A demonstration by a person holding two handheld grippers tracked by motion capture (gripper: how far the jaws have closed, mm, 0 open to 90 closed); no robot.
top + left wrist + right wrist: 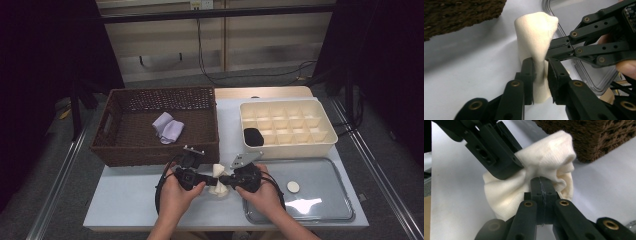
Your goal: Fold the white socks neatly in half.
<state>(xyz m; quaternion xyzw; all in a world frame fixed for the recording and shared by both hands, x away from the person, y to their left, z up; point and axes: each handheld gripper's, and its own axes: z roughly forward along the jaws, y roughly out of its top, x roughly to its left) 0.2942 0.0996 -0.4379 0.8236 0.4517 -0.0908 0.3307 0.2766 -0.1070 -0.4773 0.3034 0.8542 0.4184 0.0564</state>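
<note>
A cream knitted cloth (218,176) is held just above the white table near its front edge, stretched between both grippers. My left gripper (210,181) comes at it from the left. In the left gripper view its jaws (540,66) pinch a narrow waist of the cloth (534,32), pads pressing from both sides. My right gripper (225,181) meets it from the right. In the right gripper view its jaws (541,181) are closed tight together on a fold of the cloth (546,157), with the left gripper's black jaw (504,162) just above.
A brown wicker basket (150,152) stands at the back left with a lilac cloth (167,128) in it. A cream divided box (287,104) at the back right holds a black item (253,136). A clear tray (325,200) at the front right carries a white disc (293,187).
</note>
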